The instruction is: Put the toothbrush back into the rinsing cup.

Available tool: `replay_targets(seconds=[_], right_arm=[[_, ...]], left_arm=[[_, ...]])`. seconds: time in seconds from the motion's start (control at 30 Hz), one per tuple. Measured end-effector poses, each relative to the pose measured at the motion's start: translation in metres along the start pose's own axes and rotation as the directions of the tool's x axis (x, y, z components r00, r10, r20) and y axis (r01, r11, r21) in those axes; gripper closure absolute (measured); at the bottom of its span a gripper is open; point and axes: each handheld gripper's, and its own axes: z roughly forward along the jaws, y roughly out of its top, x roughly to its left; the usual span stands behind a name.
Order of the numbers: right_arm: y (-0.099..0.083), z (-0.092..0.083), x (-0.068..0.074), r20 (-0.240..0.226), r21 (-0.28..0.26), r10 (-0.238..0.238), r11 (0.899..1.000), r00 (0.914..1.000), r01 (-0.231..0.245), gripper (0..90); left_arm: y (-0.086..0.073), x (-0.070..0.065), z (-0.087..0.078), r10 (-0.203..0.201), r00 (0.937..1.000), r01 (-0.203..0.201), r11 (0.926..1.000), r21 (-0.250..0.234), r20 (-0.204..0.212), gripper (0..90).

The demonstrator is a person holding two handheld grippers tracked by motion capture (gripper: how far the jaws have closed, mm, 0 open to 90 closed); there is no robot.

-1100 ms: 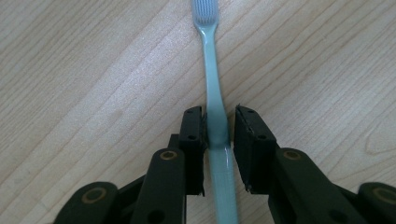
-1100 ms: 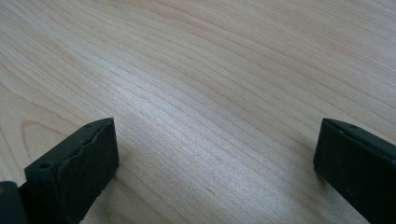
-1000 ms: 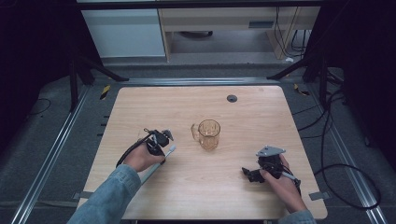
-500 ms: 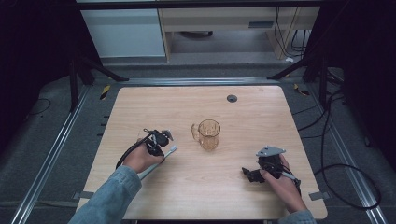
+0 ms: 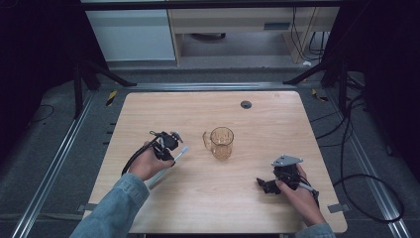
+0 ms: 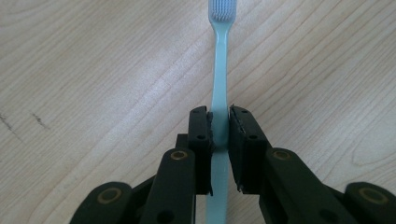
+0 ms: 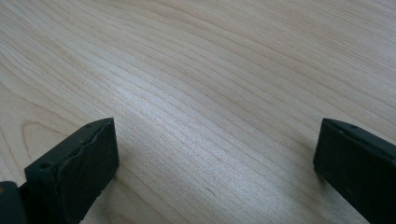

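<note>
Now left gripper (image 6: 219, 126) clamping pale blue toothbrush (image 6: 219, 70) by handle, brush lying flat toward desk's (image 5: 277, 124) left edge, beside glass mug (image 5: 221, 143) at centre. Right gripper (image 5: 265, 184) resting near right front corner, jaws gaping wide, holding nothing.

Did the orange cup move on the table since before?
No. The cup sits the same way below the dark round hole in the table.

This looks like a lab set up for recording. A bare wooden counter (image 5: 277, 124) stands on grey carpet (image 5: 49, 148) between metal rails (image 5: 57, 163), with black stand legs (image 5: 94, 74) at its far corners, loose cables (image 5: 356, 163) on the floor, and white cabinets (image 5: 133, 34) behind.
</note>
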Motion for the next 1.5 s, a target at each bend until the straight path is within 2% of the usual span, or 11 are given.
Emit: replay_targets(seconds=[0.17, 0.33, 0.67, 0.77, 0.87, 0.97, 1.23, 1.33, 1.4, 1.47, 1.5], right_arm=[[0.0, 0.0, 0.0, -0.001, 0.001, 0.002, 1.0, 1.0, -0.002, 0.4], [0.0, 0.0, 0.0, 0.002, 0.0, -0.002, 1.0, 1.0, 0.002, 0.4], [0.0, 0.0, 0.0, 0.001, -0.002, -0.002, 1.0, 1.0, 0.002, 0.4], [0.0, 0.0, 0.0, 0.001, -0.001, -0.001, 1.0, 1.0, 0.001, 0.4], [0.0, 0.0, 0.0, 0.0, -0.001, -0.001, 1.0, 1.0, 0.001, 0.4], [0.0, 0.0, 0.0, 0.001, -0.002, -0.002, 1.0, 1.0, 0.002, 0.4], [0.0, 0.0, 0.0, 0.002, 0.0, -0.001, 1.0, 1.0, 0.001, 0.4], [0.0, 0.0, 0.0, 0.002, -0.001, -0.002, 1.0, 1.0, 0.002, 0.4], [0.0, 0.0, 0.0, 0.003, -0.001, -0.002, 1.0, 1.0, 0.002, 0.4], [0.0, 0.0, 0.0, 0.003, 0.0, -0.001, 1.0, 1.0, 0.001, 0.4], [0.0, 0.0, 0.0, 0.003, -0.002, -0.003, 1.0, 1.0, 0.003, 0.4]], left_arm=[[0.002, 0.012, -0.01, -0.02, 0.9997, 0.02, 0.9996, -0.022, -0.01, 78.8], [0.005, 0.019, -0.021, -0.023, 0.9996, 0.022, 0.9989, -0.041, -0.015, 78.8], [0.02, 0.027, -0.035, -0.032, 0.9993, 0.031, 0.997, -0.071, -0.021, 78.8], [0.023, 0.028, -0.039, -0.037, 0.9989, 0.034, 0.9951, -0.093, -0.029, 78.8], [0.026, 0.028, -0.046, -0.061, 0.9974, 0.054, 0.9861, -0.157, -0.039, 78.9], [0.027, 0.027, -0.05, -0.065, 0.9969, 0.056, 0.9822, -0.179, -0.043, 78.8], [0.031, 0.03, -0.055, -0.076, 0.9969, 0.07, 0.9723, -0.223, -0.019, 78.8], [0.031, 0.032, -0.061, -0.091, 0.9956, 0.082, 0.9604, -0.266, -0.023, 78.8], [0.032, 0.032, -0.066, -0.106, 0.9937, 0.09, 0.9473, -0.307, -0.036, 78.8], [0.032, 0.033, -0.069, -0.127, 0.9914, 0.107, 0.9309, -0.349, -0.034, 78.9], [0.033, 0.033, -0.07, -0.129, 0.991, 0.108, 0.9279, -0.357, -0.034, 78.8]])
